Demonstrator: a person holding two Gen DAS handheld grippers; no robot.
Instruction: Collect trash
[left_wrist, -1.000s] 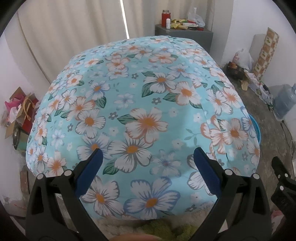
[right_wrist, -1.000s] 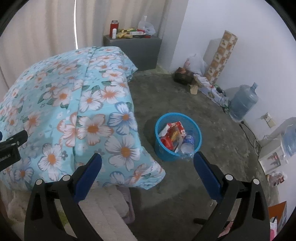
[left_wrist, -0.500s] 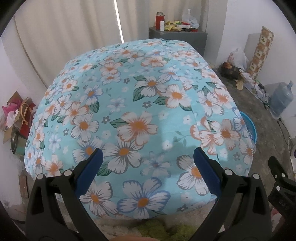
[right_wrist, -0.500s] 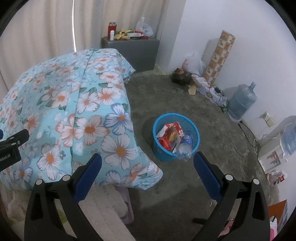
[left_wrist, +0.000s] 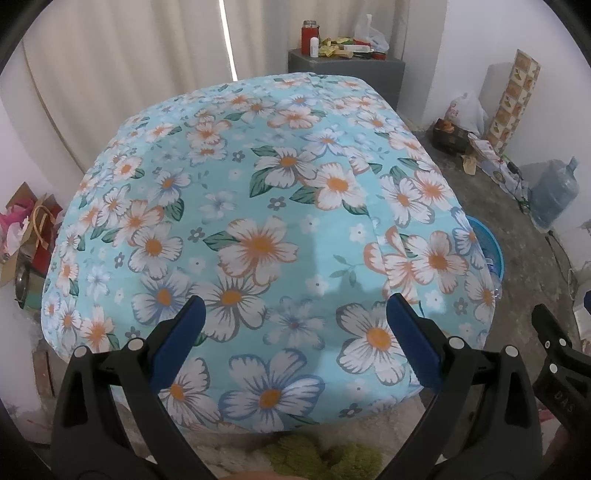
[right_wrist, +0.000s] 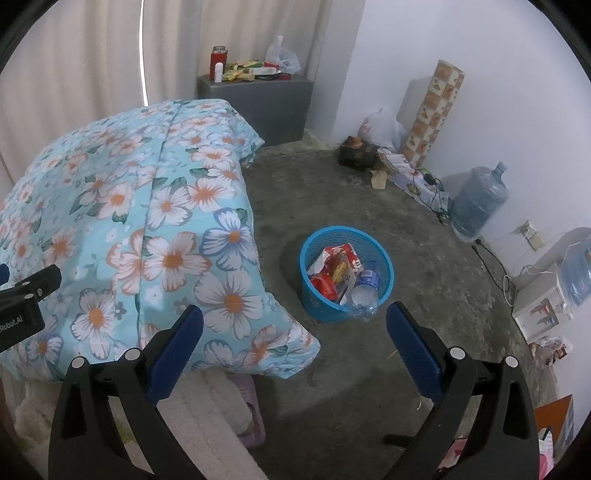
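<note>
Holding both tools above the bed, you have your left gripper (left_wrist: 293, 325) spread wide and empty over the floral quilt (left_wrist: 258, 229), and your right gripper (right_wrist: 295, 334) equally wide, gripping nothing. On the concrete floor (right_wrist: 369, 206) just beside the quilt's hanging corner stands the blue trash basket (right_wrist: 321, 306), with red wrappers (right_wrist: 334, 264) and a clear plastic bottle (right_wrist: 364, 290) inside.

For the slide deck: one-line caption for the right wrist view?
Open right gripper above the floor, facing a blue basket holding wrappers and a plastic bottle, beside the floral bedspread.
</note>
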